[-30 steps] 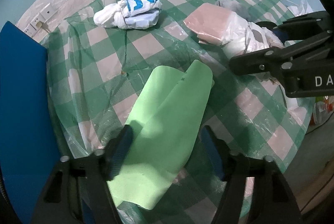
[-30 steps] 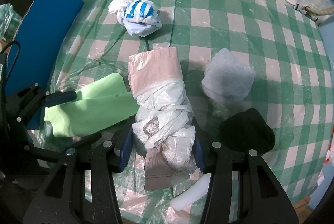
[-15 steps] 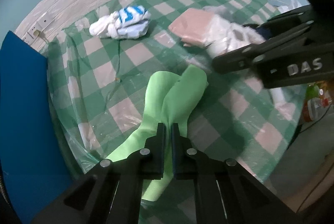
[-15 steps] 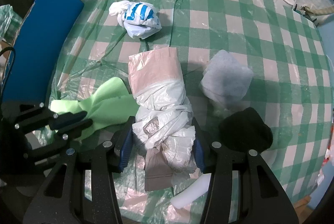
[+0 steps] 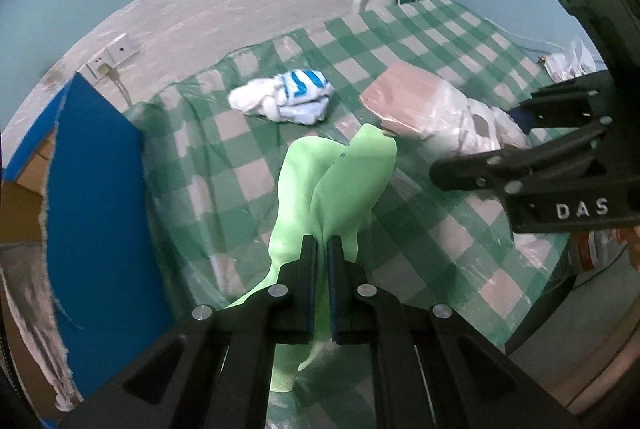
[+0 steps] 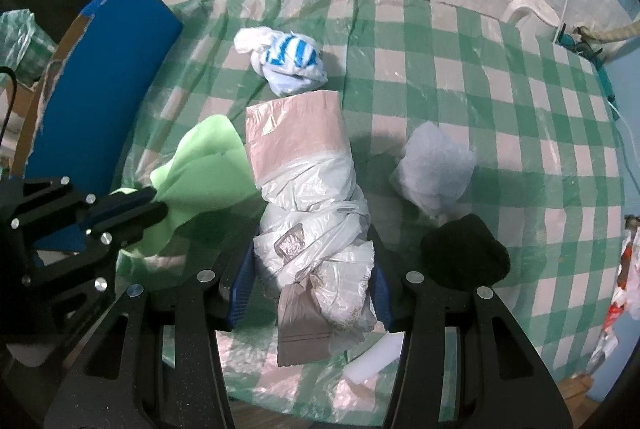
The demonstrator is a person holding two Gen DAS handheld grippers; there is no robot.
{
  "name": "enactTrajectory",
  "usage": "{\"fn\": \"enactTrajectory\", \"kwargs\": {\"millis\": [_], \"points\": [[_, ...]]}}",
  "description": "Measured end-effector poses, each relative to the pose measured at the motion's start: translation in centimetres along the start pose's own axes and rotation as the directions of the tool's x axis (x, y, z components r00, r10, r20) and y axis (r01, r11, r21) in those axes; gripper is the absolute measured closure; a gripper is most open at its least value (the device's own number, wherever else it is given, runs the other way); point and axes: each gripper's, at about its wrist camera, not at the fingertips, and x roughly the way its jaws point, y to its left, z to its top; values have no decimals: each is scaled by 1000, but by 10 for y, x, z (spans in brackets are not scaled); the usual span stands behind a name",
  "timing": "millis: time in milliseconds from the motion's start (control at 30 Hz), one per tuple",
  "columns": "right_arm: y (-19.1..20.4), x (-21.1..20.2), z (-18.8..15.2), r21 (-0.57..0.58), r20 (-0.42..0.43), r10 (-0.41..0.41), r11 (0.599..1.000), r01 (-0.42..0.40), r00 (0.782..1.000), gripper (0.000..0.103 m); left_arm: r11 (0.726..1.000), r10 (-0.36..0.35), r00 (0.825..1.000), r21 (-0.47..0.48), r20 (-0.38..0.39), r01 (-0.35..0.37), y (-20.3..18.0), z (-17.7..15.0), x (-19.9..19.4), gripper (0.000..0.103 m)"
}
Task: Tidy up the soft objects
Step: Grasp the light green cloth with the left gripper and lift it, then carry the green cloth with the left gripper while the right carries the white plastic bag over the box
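On the table (image 6: 460, 41), which is covered by a green-and-white checked cloth under clear plastic, several soft things lie spread out. Near the left edge, the left gripper (image 5: 321, 253) has its jaws pressed together on a light green cloth (image 5: 340, 185); the cloth bunches at the pinch, and its far end fans out and stands up off the table. From the right wrist view the same gripper (image 6: 154, 203) enters from the left with the green cloth (image 6: 204, 169) puffed out past its tips.

Beside the green cloth lies a long bundle wrapped in white plastic (image 6: 308, 205), its far end a pinkish-brown bag. The right gripper (image 6: 312, 281) straddles the near part of this bundle, its blue-padded jaws set about halfway apart with one on each side. Whether the pads actually press the plastic cannot be told. In the left wrist view the right gripper (image 5: 504, 153) reaches in from the right, over that bundle (image 5: 436, 109).

Farther back sits a white bag with blue stripes (image 6: 286, 59), apart from the others. To the right of the bundle rest a pale blue-grey bag (image 6: 436, 165) and, nearer, a black soft lump (image 6: 464, 253), just beside each other. A blue board (image 6: 100, 77) leans at the table's left edge. A white block (image 6: 376, 357) lies at the near edge.
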Motion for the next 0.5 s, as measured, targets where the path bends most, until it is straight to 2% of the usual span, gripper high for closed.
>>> {"fn": "enactTrajectory", "kwargs": {"millis": [500], "points": [[33,-37,11,-50,57,10,999,-7,998,53,994,40,998,-99,48,-35,32,5,-33,98]]}}
